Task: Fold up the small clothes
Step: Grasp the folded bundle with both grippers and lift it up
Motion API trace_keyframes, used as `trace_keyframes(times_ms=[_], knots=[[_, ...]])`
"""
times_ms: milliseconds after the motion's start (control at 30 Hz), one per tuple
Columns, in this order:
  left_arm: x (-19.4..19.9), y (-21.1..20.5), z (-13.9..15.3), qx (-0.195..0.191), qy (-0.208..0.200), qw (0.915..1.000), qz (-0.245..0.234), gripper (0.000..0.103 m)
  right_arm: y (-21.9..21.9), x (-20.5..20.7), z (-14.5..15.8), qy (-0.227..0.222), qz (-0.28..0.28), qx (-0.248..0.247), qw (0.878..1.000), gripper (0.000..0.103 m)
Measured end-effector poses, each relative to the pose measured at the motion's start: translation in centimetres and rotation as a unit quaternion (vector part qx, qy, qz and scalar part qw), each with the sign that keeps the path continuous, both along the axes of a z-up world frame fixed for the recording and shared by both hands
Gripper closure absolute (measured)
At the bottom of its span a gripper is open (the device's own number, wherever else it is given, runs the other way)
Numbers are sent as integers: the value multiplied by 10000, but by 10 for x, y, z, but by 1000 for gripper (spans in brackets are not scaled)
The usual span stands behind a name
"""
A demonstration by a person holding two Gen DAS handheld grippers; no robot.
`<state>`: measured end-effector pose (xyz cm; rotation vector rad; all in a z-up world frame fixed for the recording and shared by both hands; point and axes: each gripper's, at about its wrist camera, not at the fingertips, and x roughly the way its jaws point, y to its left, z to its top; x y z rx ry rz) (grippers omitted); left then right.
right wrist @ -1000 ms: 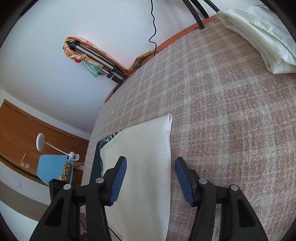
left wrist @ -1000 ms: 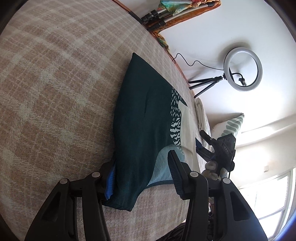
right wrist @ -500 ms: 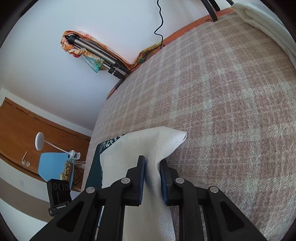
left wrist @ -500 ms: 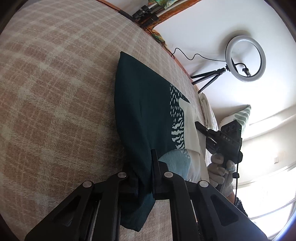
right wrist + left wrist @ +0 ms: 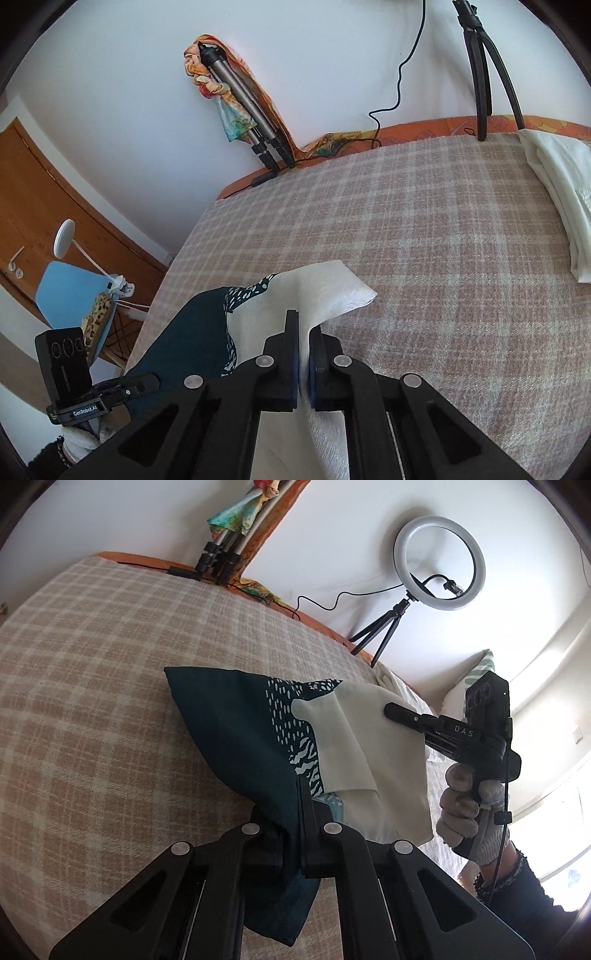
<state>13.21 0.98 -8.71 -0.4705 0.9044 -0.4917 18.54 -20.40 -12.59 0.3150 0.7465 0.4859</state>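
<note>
A small garment (image 5: 229, 720), dark teal on one side and cream on the other with a white dash print, lies on the plaid bed cover (image 5: 92, 701). Its near edge is lifted off the cover. My left gripper (image 5: 299, 794) is shut on the dark teal edge. My right gripper (image 5: 303, 325) is shut on the cream edge (image 5: 321, 288), whose corner sticks out past the fingers. In the left wrist view a gloved hand (image 5: 465, 812) holds the right gripper (image 5: 391, 710) at the cream cloth. The right wrist view shows the left gripper (image 5: 144, 384) at the teal side.
A folded white cloth (image 5: 557, 192) lies at the far right of the bed. A ring light on a small tripod (image 5: 437, 563) stands at the bed's far edge, its cable running along the wall. A folded tripod (image 5: 240, 107) leans in the corner. A blue chair (image 5: 62, 291) stands beyond the left edge.
Both grippers went from open around the garment's near edge to shut on it. Both then rose, lifting that edge off the cover, and the cream corner now hangs free.
</note>
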Motion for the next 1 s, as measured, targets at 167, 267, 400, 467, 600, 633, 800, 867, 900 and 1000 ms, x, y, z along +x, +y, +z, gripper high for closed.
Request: trace_keyframes(times_ms=[167,267,400,467,600,633,800,867,900,1000], knots=[[2,-15,8,11,-124,9998,-162,100,-6,-10,15,-189,-54,-48,9998,102],[5,-24,10,-25,-117,9996,-253,100,-15,-14,22,-266,-158,-79,9995,102],[11,-41,14,-103,-142,9993,-341,100,-32,-20,30,-358,-295,-159,9988,102],[15,-51,17,-136,-178,9989,-420,100,-41,-24,34,-405,-354,-224,9983,102],[27,-77,22,-184,-255,9978,-581,100,-67,-27,41,-456,-502,-227,9974,102],[31,-84,24,-197,-278,9975,-626,100,-74,-28,44,-480,-539,-239,9971,102],[51,-123,35,-189,-430,9952,-862,100,-115,-28,59,-598,-740,-325,9949,102],[60,-139,40,-207,-510,9941,-937,100,-134,-26,67,-643,-843,-359,9937,102],[66,-147,43,-221,-544,9935,-971,100,-143,-25,71,-669,-896,-364,9931,102],[81,-172,51,-247,-652,9917,-1077,100,-174,-23,82,-749,-1057,-356,9909,102]])
